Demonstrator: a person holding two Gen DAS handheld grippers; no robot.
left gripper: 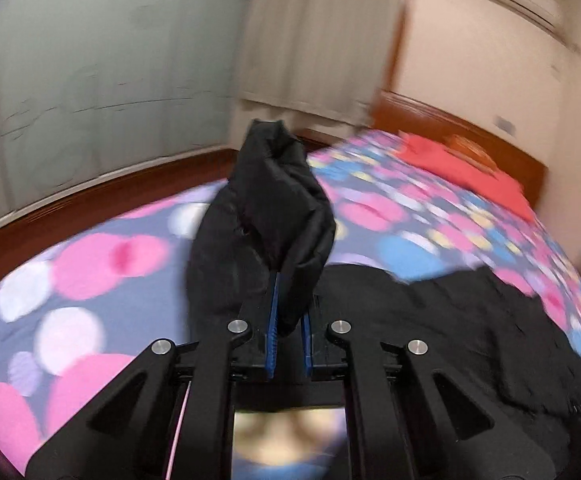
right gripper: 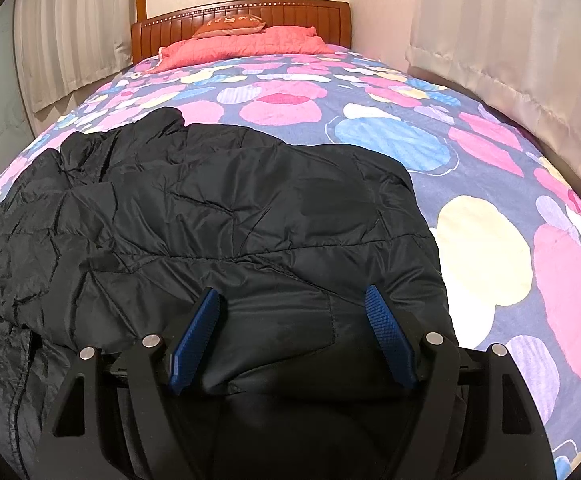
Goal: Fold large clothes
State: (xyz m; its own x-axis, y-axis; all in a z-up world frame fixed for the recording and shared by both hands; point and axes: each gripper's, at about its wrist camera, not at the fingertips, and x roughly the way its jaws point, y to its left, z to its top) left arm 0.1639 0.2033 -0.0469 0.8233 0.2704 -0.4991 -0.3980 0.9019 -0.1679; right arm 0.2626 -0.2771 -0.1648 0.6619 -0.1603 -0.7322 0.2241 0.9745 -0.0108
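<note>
Black quilted nylon fills the left wrist view: the left gripper (left gripper: 288,312) has its jaws pinched on a raised sleeve of the jacket (left gripper: 262,216), lifted above the bed (left gripper: 90,272). In the right wrist view, the right gripper (right gripper: 292,336) hovers with jaws spread over the jacket body, which lies near the bed's foot edge; the sleeve fold seems under way, so next lay the sleeve across the body.

The left gripper (left gripper: 288,316) pinches a raised fold of the black jacket (left gripper: 262,220) above the bedspread (left gripper: 90,280). The rest of the jacket lies flat on the bedspread, right of the gripper.
</note>
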